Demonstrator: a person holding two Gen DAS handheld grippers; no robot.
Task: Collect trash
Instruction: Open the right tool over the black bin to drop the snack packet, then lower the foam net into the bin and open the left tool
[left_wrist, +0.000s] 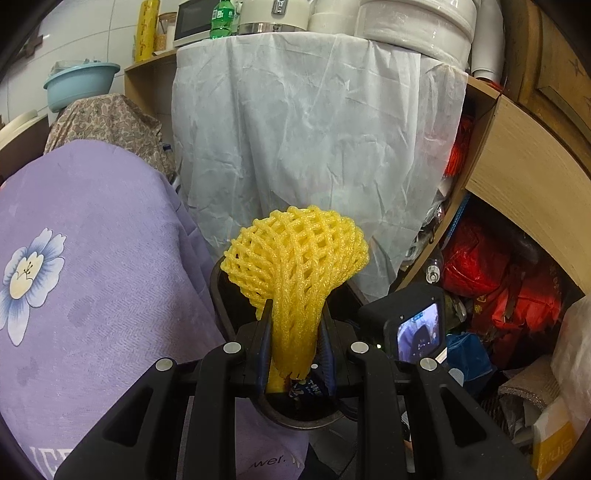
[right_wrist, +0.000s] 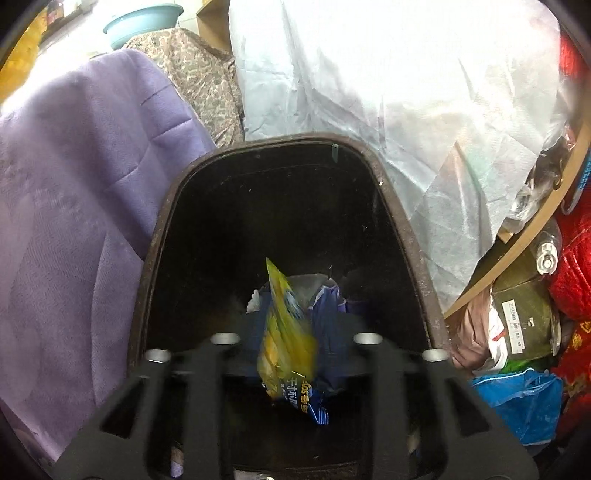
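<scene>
A yellow foam fruit net (left_wrist: 295, 254) fans out above my left gripper (left_wrist: 295, 310), which is shut on the net's bunched lower end. It hangs over a dark bin (left_wrist: 295, 424) with a brown rim. In the right wrist view I look down into that bin (right_wrist: 159, 240). A yellow and blue snack wrapper (right_wrist: 288, 339), blurred, hangs loose between the fingers of my right gripper (right_wrist: 295, 306), whose jaws stand apart and open. More crumpled trash (right_wrist: 310, 284) lies at the bottom of the bin.
A purple flowered cloth (left_wrist: 92, 277) covers something left of the bin. A white sheet (left_wrist: 314, 140) hangs behind it. Wooden shelves (left_wrist: 524, 177) on the right hold red bags (left_wrist: 480, 258) and a blue bag (right_wrist: 524, 402). The other gripper's small screen (left_wrist: 417, 332) shows right of the net.
</scene>
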